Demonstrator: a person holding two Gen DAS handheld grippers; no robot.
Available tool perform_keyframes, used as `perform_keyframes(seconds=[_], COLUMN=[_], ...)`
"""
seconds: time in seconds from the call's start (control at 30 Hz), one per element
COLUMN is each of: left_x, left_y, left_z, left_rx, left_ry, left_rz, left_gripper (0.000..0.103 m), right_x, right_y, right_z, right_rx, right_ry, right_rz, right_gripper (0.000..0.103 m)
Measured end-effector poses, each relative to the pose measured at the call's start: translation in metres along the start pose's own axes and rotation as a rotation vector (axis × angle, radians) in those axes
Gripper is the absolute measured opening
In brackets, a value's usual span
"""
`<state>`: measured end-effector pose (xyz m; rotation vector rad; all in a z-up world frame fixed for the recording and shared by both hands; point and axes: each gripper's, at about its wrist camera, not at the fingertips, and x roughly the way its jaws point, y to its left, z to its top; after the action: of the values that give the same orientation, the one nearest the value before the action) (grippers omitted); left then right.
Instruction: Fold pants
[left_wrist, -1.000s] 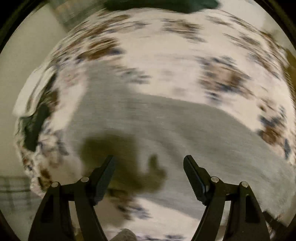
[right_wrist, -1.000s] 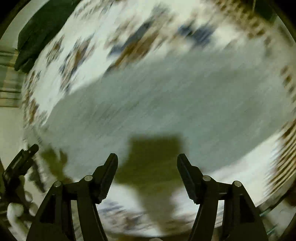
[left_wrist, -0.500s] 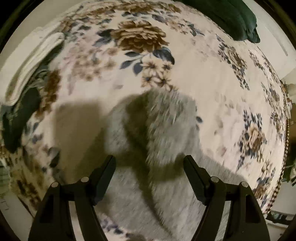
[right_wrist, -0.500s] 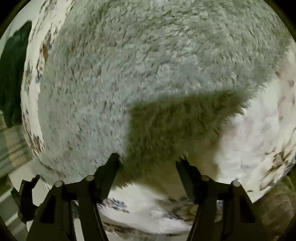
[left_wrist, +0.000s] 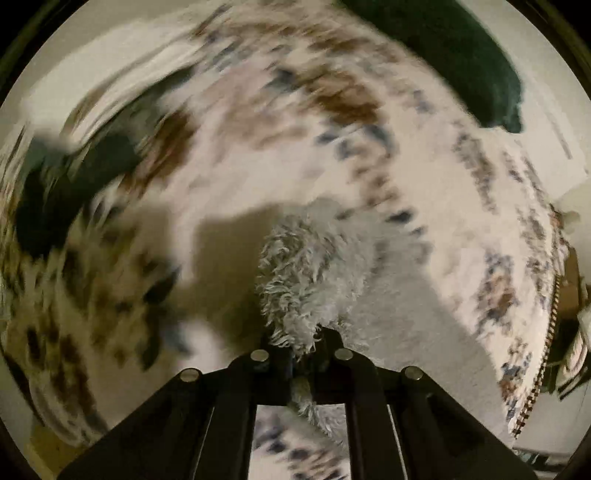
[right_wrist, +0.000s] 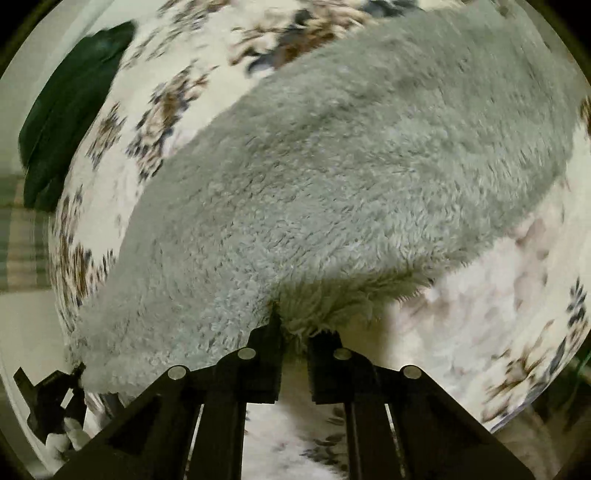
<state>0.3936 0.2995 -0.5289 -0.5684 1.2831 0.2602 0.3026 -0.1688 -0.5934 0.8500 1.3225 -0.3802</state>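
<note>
Fluffy grey fleece pants (right_wrist: 332, 177) lie across a floral bedspread (right_wrist: 498, 314). In the right wrist view my right gripper (right_wrist: 295, 332) pinches the near edge of the grey pile, jaws closed on it. In the left wrist view my left gripper (left_wrist: 301, 341) is shut on a bunched tuft of the same pants (left_wrist: 306, 273), which rises up from between the jaws. More grey fabric (left_wrist: 424, 332) trails away to the lower right. The left gripper (right_wrist: 51, 398) shows at the bottom left of the right wrist view.
A dark green garment (left_wrist: 472, 66) lies at the far edge of the bedspread, also in the right wrist view (right_wrist: 66, 107). Another dark cloth (left_wrist: 66, 184) and a white folded item (left_wrist: 92, 74) sit at the left. The bedspread's braided edge (left_wrist: 543, 350) runs down the right.
Both grippers went from wide open over the pants to closed on the grey fleece. The left one now holds a bunched end; the right one has caught the near edge.
</note>
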Motion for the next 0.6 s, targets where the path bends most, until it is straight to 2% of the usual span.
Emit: perform_keyframes(seconds=[0.1, 0.17, 0.2, 0.23, 0.27, 0.33, 0.37, 0.43, 0.5, 0.6], left_x=[0.03, 0.044, 0.046, 0.045, 0.042, 0.032, 0.027, 0.013, -0.001, -0.013], left_y=[0.033, 0.041, 0.043, 0.041, 0.039, 0.029, 0.021, 0.0, -0.029, -0.075], left_z=[-0.017, -0.027, -0.033, -0.037, -0.039, -0.048, -0.053, -0.065, -0.08, -0.106], left_rx=[-0.064, -0.064, -0.055, -0.033, -0.012, 0.056, 0.097, 0.178, 0.259, 0.361], left_ry=[0.076, 0.121, 0.13, 0.13, 0.128, 0.108, 0.096, 0.075, 0.036, 0.013], left_rz=[0.022, 0.037, 0.043, 0.061, 0.094, 0.127, 0.141, 0.184, 0.214, 0.202], left_gripper=[0.007, 0.012, 0.014, 0.02, 0.033, 0.046, 0.059, 0.07, 0.07, 0.07], right_x=[0.015, 0.032, 0.039, 0.045, 0.048, 0.044, 0.041, 0.028, 0.012, -0.018], right_y=[-0.002, -0.012, -0.015, -0.017, -0.019, -0.021, -0.021, -0.023, -0.029, -0.057], right_z=[-0.004, -0.003, -0.002, -0.001, 0.0, 0.001, 0.001, 0.0, 0.002, 0.012], right_rx=[-0.04, -0.037, -0.044, -0.054, -0.056, -0.075, -0.093, -0.134, -0.139, -0.101], right_ry=[0.04, 0.083, 0.1, 0.126, 0.148, 0.169, 0.17, 0.17, 0.166, 0.125], right_rz=[-0.046, -0.058, -0.066, -0.073, -0.064, -0.039, -0.043, -0.044, -0.037, -0.019], right_gripper=[0.011, 0.018, 0.025, 0.042, 0.055, 0.066, 0.072, 0.078, 0.081, 0.084])
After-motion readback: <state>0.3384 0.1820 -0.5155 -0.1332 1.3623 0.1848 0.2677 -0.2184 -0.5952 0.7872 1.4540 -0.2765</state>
